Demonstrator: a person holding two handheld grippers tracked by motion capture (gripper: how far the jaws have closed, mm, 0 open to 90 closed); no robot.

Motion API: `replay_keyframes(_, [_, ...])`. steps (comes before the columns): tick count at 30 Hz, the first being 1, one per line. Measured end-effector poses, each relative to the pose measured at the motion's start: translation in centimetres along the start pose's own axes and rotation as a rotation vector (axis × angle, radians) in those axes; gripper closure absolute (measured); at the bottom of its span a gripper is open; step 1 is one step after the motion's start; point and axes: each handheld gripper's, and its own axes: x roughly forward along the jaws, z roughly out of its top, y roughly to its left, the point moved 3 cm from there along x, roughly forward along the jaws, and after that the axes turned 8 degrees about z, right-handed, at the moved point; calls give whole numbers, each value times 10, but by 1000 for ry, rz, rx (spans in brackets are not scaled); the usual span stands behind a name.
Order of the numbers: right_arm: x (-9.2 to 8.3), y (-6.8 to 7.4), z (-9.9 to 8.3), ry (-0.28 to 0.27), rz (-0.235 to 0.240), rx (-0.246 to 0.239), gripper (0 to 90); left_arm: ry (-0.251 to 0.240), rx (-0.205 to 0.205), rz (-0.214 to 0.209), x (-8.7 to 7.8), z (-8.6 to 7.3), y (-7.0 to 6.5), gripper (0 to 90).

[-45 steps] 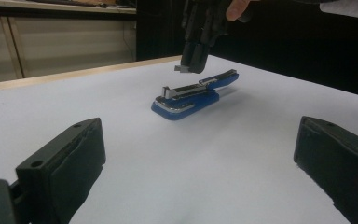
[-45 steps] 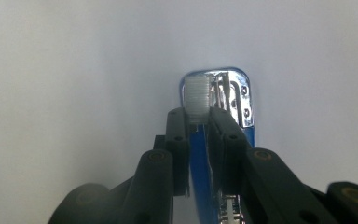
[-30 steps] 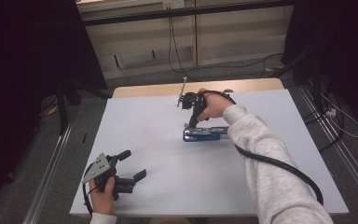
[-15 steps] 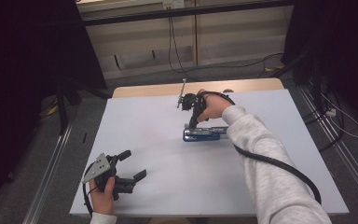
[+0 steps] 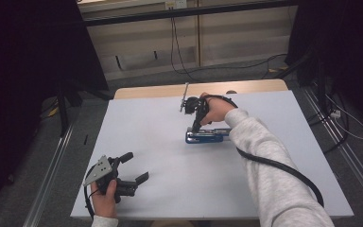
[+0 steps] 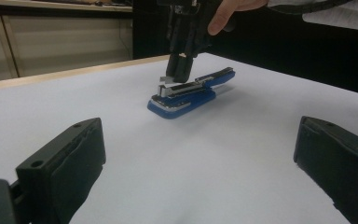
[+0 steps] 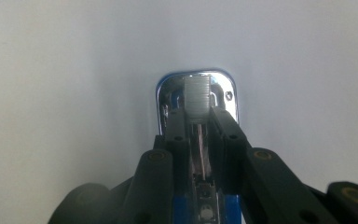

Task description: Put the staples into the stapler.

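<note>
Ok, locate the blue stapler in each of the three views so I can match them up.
High view: the blue stapler lies right of centre on the white table, under the right hand-held gripper.
Left gripper view: upper centre, the right hand-held gripper coming down on it from above.
Right gripper view: centre, straight ahead between the jaws.
Shared landmark: the strip of staples held over the stapler's front end.

Table: white-covered top (image 5: 170,156), a strip of bare light wood showing along its far edge (image 5: 151,91).
On it: a blue stapler (image 5: 207,136), lying flat right of centre toward the far side, its chrome end (image 6: 170,100) pointing to the person's left.
Near-left corner: bare white surface.
</note>
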Motion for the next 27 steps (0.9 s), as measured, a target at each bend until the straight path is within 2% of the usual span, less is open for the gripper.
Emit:
replay_keyframes(7, [2, -1, -1, -4, -8, -5, 785, 1, -6, -4, 0, 0, 0, 21])
replay_keyframes(8, [2, -1, -1, -5, -3, 9, 785, 2, -3, -4, 0, 0, 0, 21])
replay_keyframes(19, [5, -1, -3, 14, -4, -18, 784, 5, -7, -11, 1, -1, -1, 22])
replay_keyframes(27, [7, -1, -3, 9, -1, -11, 784, 9, -2, -12, 1, -1, -1, 22])
